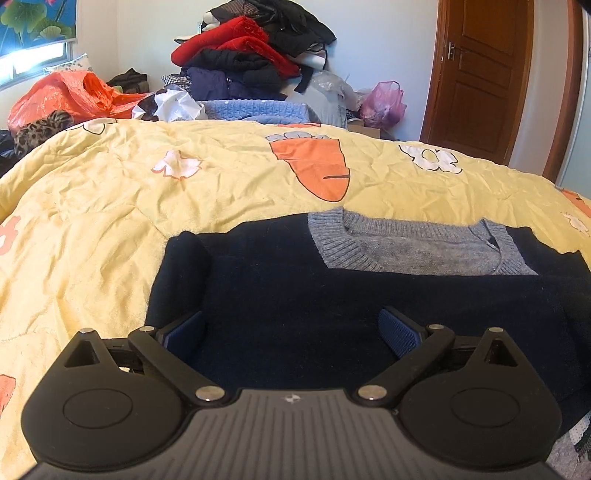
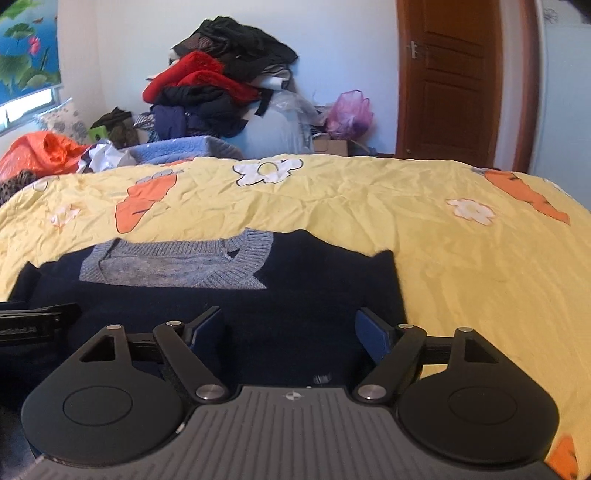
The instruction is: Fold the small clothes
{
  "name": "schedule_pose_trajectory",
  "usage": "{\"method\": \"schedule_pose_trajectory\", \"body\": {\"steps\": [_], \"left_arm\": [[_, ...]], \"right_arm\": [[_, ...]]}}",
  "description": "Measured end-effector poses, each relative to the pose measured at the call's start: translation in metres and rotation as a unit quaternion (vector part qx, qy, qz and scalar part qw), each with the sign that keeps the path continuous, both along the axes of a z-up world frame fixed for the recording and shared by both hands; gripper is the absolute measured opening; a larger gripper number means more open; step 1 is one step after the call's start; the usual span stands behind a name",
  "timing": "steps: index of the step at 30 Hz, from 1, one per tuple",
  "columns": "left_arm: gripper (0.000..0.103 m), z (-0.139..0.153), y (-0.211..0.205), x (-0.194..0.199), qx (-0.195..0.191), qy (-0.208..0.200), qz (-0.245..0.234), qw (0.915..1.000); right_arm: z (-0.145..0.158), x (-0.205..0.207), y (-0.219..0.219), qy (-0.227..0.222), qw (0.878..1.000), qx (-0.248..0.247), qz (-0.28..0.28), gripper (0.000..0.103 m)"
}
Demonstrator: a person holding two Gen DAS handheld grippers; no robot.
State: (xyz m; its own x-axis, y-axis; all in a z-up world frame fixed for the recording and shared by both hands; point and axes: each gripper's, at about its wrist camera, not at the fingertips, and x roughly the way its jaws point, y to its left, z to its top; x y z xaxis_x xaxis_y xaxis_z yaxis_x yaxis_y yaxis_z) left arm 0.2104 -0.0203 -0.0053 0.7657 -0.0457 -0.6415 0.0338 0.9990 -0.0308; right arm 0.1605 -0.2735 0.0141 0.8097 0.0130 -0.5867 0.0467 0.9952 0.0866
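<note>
Sweater (image 1: 332, 314), navy knit with grey ribbed V-neck collar (image 1: 417, 251), lies flat on the yellow quilt (image 1: 110, 221) of the bed, collar end pointing away from both cameras, sides folded in so the body reads as a rough rectangle. Left sleeve fold stands up as a ridge at the sweater's left edge (image 1: 181, 266).

Left gripper (image 1: 291, 332) hovers over the sweater's near left part, jaws spread wide, blue pads clear of the fabric, nothing between them but the knit below. Right gripper (image 2: 290, 332) sits over the sweater's near right part, jaws apart too, nothing pinched; its right pad is near the sweater's right edge where navy meets quilt. In the right wrist view, part of the left gripper shows at the sweater's left side (image 2: 37, 321).

Quilt has carrot print (image 1: 317, 166) and white flower print (image 1: 432, 158) beyond the collar. Past the far edge of the quilt from the sweater: light blue knit item (image 1: 255, 110), tall pile of clothes (image 1: 251, 48) in red, black and navy against the wall, orange plastic bag (image 1: 66, 96) far left, pink plastic bag (image 1: 384, 101) right of the pile. Brown wooden door (image 1: 480, 74) far right of the sweater, lotus-print blind (image 1: 37, 22) at the window far left.
</note>
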Motion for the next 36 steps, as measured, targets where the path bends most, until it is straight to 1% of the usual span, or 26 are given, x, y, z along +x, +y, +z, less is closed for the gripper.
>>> {"method": "schedule_pose_trajectory", "body": {"steps": [1,3,4,8,9,10,13,15,17,19,20,23,26,29,31,34,36], "left_arm": [[0.101,0.0,0.0,0.0,0.0,0.0,0.001,1.0],[0.101,0.0,-0.001,0.0,0.002,0.0,0.001,1.0],[0.101,0.0,-0.001,0.0,0.003,-0.001,0.002,1.0],[0.101,0.003,-0.004,-0.007,0.018,-0.008,0.011,0.9997],[0.101,0.006,-0.005,-0.013,0.025,-0.012,0.015,0.9995],[0.101,0.01,-0.005,-0.021,0.023,-0.014,0.018,0.9995],[0.101,0.02,-0.001,-0.049,-0.025,0.005,-0.008,0.9997],[0.101,0.023,-0.004,-0.07,-0.031,0.015,-0.03,0.999],[0.101,0.019,-0.009,-0.086,-0.026,0.026,-0.048,0.9982],[0.101,0.005,-0.014,-0.093,-0.002,0.04,-0.055,0.9977],[0.103,0.0,-0.016,-0.098,0.016,0.023,-0.056,0.998],[0.103,-0.001,-0.015,-0.097,0.007,0.017,-0.048,0.9987],[0.103,-0.001,-0.017,-0.096,0.015,0.017,-0.047,0.9986],[0.103,-0.001,-0.016,-0.097,0.011,0.017,-0.048,0.9986],[0.103,-0.001,-0.015,-0.098,0.01,0.017,-0.049,0.9986],[0.103,-0.001,-0.015,-0.098,0.009,0.016,-0.049,0.9986],[0.103,-0.001,-0.015,-0.098,0.009,0.016,-0.049,0.9986]], "right_arm": [[-0.002,-0.006,0.0,0.003,1.0,-0.002,0.002,0.089],[-0.018,-0.009,0.0,0.026,1.0,-0.016,0.004,0.091],[-0.024,-0.013,0.003,0.011,0.999,-0.032,0.012,0.094],[-0.026,-0.007,0.008,0.021,0.999,-0.041,0.014,0.102],[-0.025,-0.007,0.007,0.022,0.999,-0.039,0.014,0.102],[-0.026,-0.007,0.006,0.022,0.999,-0.037,0.015,0.102],[-0.026,-0.008,0.007,0.022,0.999,-0.035,0.015,0.102],[-0.026,-0.007,0.007,0.022,0.999,-0.035,0.015,0.103],[-0.026,-0.008,0.007,0.022,0.999,-0.035,0.015,0.103],[-0.026,-0.007,0.007,0.022,0.999,-0.035,0.015,0.103],[-0.026,-0.007,0.007,0.022,0.999,-0.035,0.015,0.103],[-0.026,-0.008,0.006,0.021,0.999,-0.037,0.014,0.102],[-0.025,-0.01,0.007,0.019,0.999,-0.04,0.011,0.102],[-0.023,-0.017,0.005,0.016,0.999,-0.034,0.011,0.102],[-0.019,-0.031,0.008,0.019,0.999,-0.037,0.012,0.102],[-0.014,-0.063,0.013,0.016,0.999,-0.033,0.017,0.102],[-0.012,-0.085,0.015,0.025,0.999,-0.024,0.025,0.102]]}}
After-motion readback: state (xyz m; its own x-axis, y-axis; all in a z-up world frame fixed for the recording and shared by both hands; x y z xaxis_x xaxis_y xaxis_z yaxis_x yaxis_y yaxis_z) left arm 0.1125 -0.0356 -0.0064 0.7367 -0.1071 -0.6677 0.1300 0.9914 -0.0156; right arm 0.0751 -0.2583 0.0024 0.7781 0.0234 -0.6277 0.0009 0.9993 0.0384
